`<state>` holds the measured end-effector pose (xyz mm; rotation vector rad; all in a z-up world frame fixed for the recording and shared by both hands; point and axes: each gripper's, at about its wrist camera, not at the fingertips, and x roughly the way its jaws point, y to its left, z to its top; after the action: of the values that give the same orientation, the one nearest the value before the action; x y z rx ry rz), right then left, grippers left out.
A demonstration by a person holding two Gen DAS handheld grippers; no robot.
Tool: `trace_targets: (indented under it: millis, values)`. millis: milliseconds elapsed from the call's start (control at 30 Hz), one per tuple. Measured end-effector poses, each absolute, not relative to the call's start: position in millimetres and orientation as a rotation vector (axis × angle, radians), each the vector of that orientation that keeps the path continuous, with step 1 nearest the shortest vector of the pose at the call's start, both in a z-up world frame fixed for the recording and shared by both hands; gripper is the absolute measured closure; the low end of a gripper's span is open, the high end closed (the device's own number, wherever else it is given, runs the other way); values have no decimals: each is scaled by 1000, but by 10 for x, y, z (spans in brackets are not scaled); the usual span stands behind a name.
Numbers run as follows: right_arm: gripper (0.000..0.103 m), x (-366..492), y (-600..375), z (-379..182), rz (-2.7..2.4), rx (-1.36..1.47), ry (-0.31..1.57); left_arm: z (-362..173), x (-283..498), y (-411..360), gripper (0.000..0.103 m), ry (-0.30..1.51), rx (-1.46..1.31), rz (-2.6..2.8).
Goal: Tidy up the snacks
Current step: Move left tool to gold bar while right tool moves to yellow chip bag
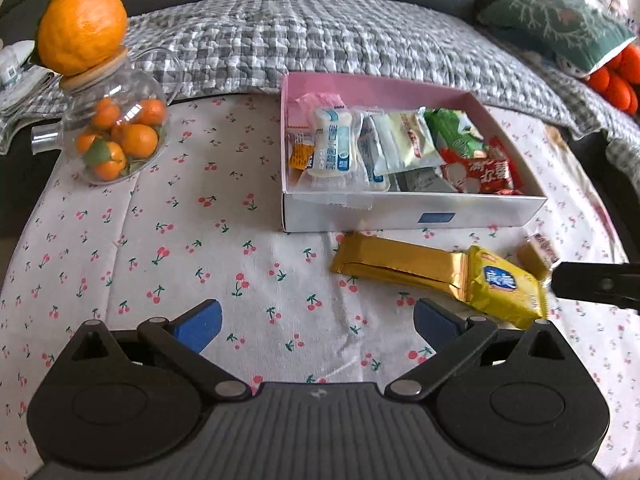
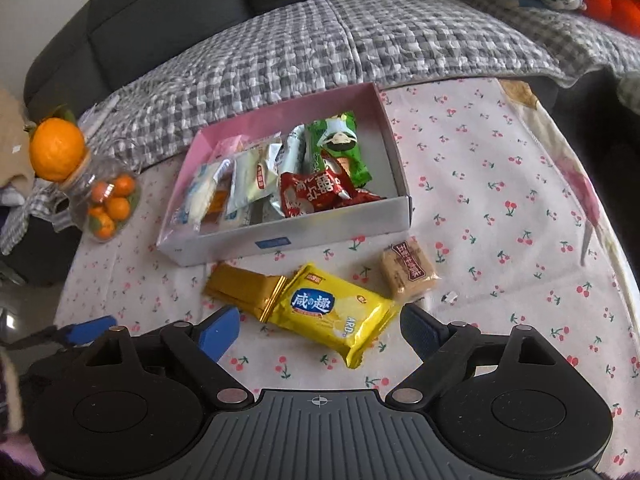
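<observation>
A white box with a pink inside [image 1: 400, 212] [image 2: 320, 228] stands on the cherry-print cloth, holding several wrapped snacks. In front of it lie a gold wrapper [image 1: 400, 266] [image 2: 244, 286], a yellow biscuit packet [image 1: 504, 286] [image 2: 332, 312] and a small brown cake [image 1: 538, 254] [image 2: 406, 274]. My right gripper [image 2: 320, 330] is open low over the cloth, with the yellow packet lying between its blue fingertips and neither pad pressing on it. My left gripper [image 1: 316, 320] is open to the left of the gold wrapper, with only bare cloth between its fingers.
A glass jar of small tangerines [image 1: 116, 136] [image 2: 108, 200] with a big orange [image 1: 82, 26] [image 2: 56, 154] on its lid stands at the table's far left. A sofa with a grey checked blanket [image 1: 320, 40] and a green cushion [image 1: 556, 24] runs behind the table.
</observation>
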<state>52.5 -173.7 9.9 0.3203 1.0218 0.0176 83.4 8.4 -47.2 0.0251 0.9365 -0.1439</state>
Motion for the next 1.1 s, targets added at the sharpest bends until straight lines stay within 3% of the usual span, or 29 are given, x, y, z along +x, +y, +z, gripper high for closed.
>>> trace_targets:
  millis: [267, 767, 967, 1100]
  values:
    - [13, 586, -1713, -91, 10, 166, 1069, -575, 1020, -15, 2, 1011, -128, -104]
    - [13, 702, -1834, -366, 111, 98, 1114, -700, 1296, -384, 17, 1015, -276, 67]
    - [13, 704, -1819, -432, 129, 72, 1126, -753, 1302, -423, 28, 1012, -248, 88]
    - [13, 699, -1782, -464, 153, 56, 1132, -732, 1266, -401, 43, 1028, -206, 43]
